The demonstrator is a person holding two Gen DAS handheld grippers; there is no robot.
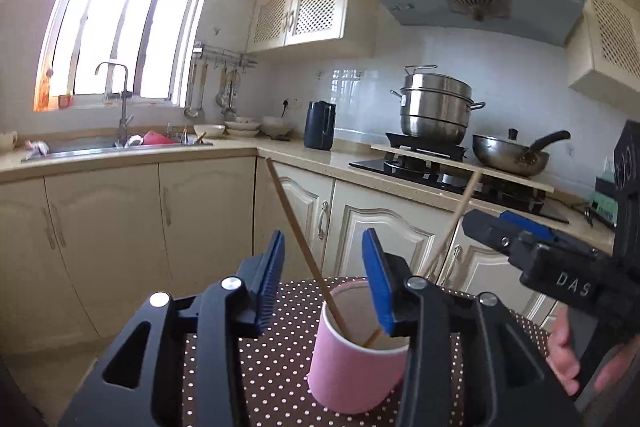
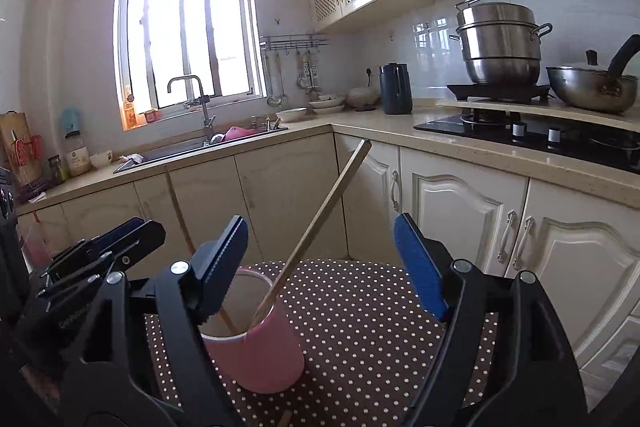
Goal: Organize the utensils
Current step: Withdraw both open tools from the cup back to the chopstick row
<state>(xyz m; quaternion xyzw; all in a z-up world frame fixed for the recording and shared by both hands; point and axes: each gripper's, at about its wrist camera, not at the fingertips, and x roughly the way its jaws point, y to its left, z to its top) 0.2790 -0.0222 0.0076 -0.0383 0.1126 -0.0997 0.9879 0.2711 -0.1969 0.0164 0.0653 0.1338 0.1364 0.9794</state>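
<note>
Cup [image 1: 356, 347] upright on tabletop [image 1: 256, 367], two chopsticks [image 1: 298, 239] leaning inside. Left gripper [image 1: 324, 279] jaws wide, empty, cup between and just beyond. Right gripper [image 2: 320, 263] jaws wide, empty, cup by left jaw. Risk: jaw clips rim or leaning stick, light cup tips, sticks spill.

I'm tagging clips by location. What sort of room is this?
A home kitchen, most likely: a sink under the window, a gas stove with a steel pot, and cabinets along the counter.
</note>
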